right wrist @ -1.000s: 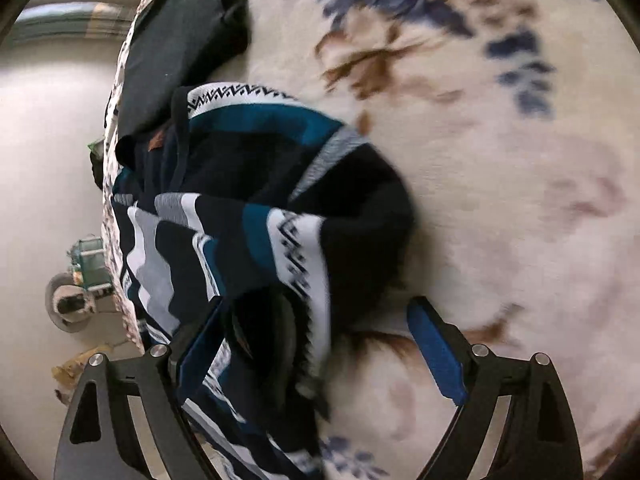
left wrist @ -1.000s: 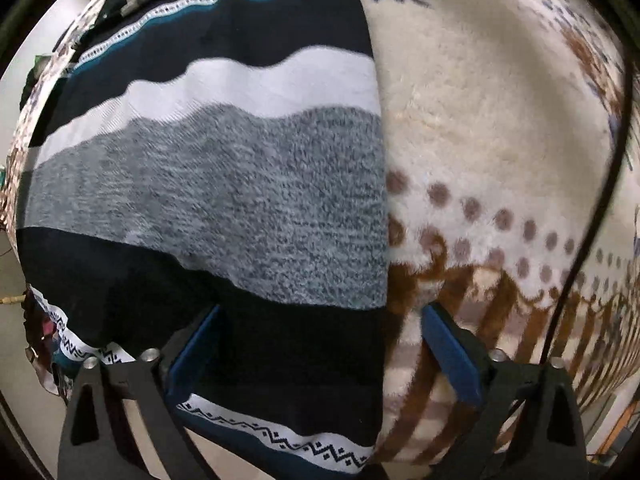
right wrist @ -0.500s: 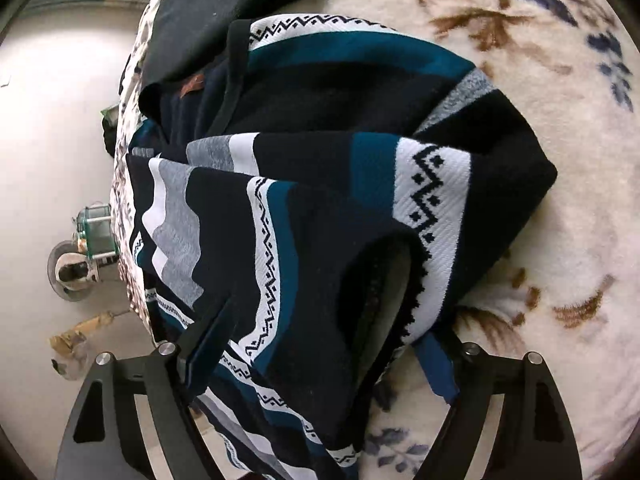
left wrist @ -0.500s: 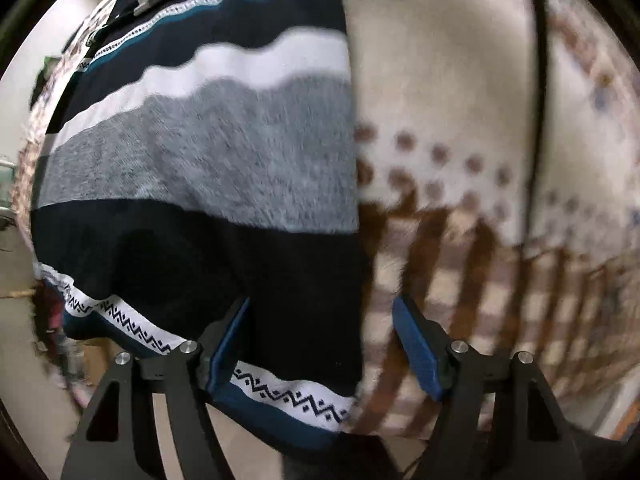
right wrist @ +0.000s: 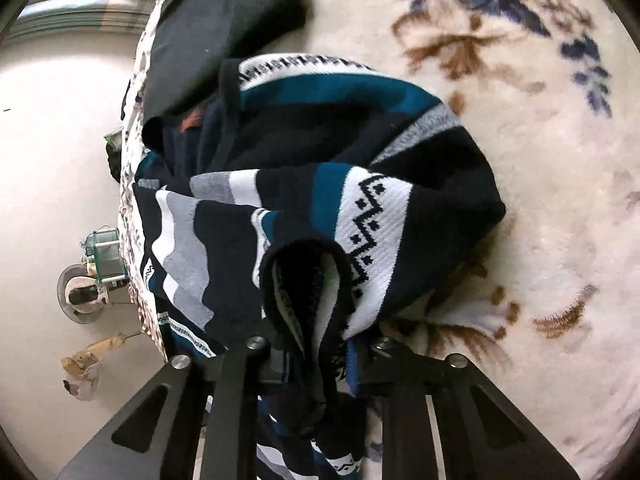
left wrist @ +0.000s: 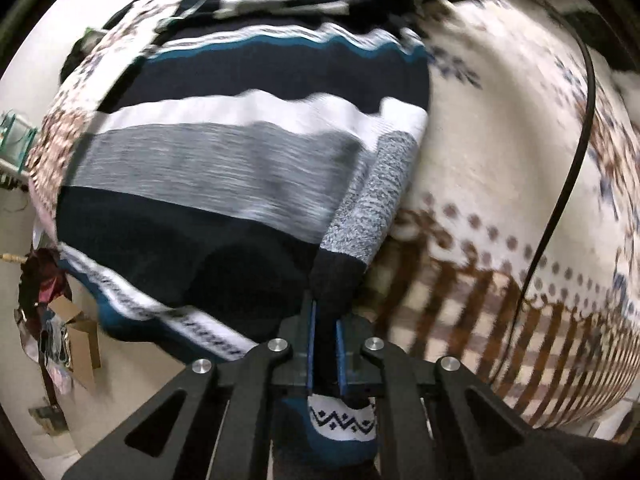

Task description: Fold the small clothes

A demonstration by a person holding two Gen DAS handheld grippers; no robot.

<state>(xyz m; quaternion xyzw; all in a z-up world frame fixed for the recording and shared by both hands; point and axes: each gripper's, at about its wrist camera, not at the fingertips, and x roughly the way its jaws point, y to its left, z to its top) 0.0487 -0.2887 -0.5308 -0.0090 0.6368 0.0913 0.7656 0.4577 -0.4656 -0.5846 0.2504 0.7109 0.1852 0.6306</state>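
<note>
Left gripper (left wrist: 324, 348) is pinched tight on the sweater's (left wrist: 224, 168) right edge, blue pads nearly together with dark knit squeezed between them and the patterned hem hanging below. Right gripper (right wrist: 316, 356) is clamped too, a bunched sleeve cuff (right wrist: 308, 280) caught between its fingers. The striped sweater (right wrist: 320, 168) lies across the blanket (right wrist: 520, 200), partly crumpled, beside a dark garment (right wrist: 224, 20).

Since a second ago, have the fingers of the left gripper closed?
Yes. The left gripper had its fingers spread wide over the blanket; now they are pinched together on the striped sweater edge.
</note>
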